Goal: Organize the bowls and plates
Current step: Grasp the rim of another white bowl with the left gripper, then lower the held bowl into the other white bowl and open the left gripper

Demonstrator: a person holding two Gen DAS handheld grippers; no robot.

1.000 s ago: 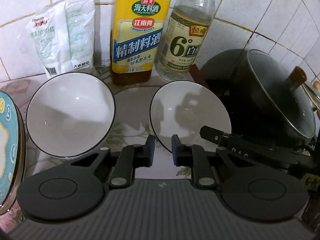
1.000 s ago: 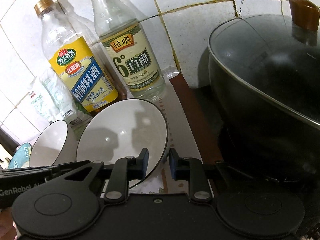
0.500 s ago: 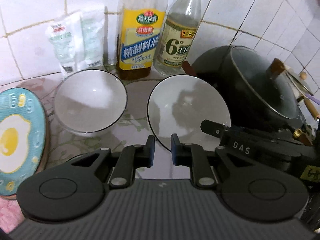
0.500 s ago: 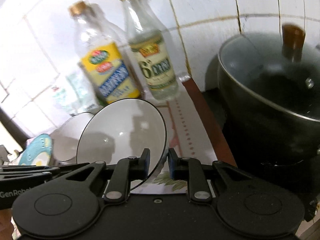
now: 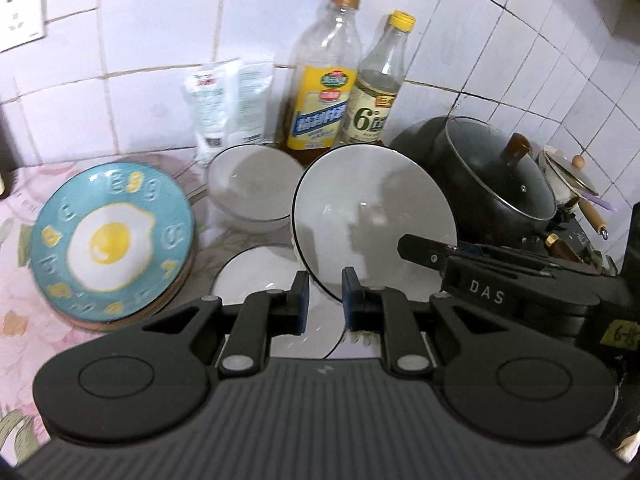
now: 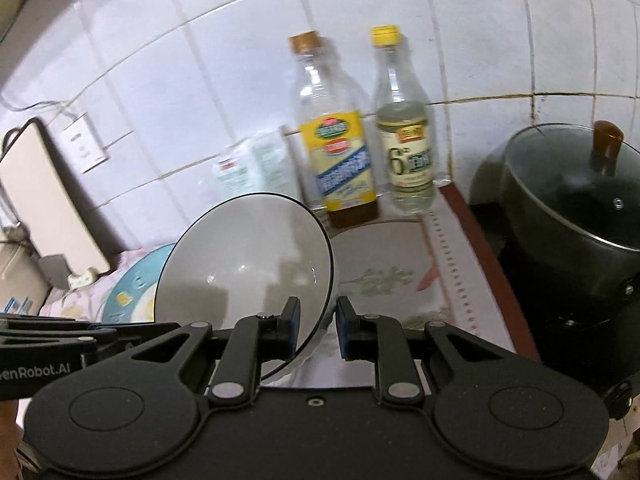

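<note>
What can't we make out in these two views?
- Left wrist: white dish half hidden under left gripper; bowl or plate unclear.
- Left wrist: stack under egg plate blurred; count unclear.
- Left wrist: jaws touching tilted bowl rim? Overlap hides it.
- Right wrist: bottle labels motion-blurred.
</note>
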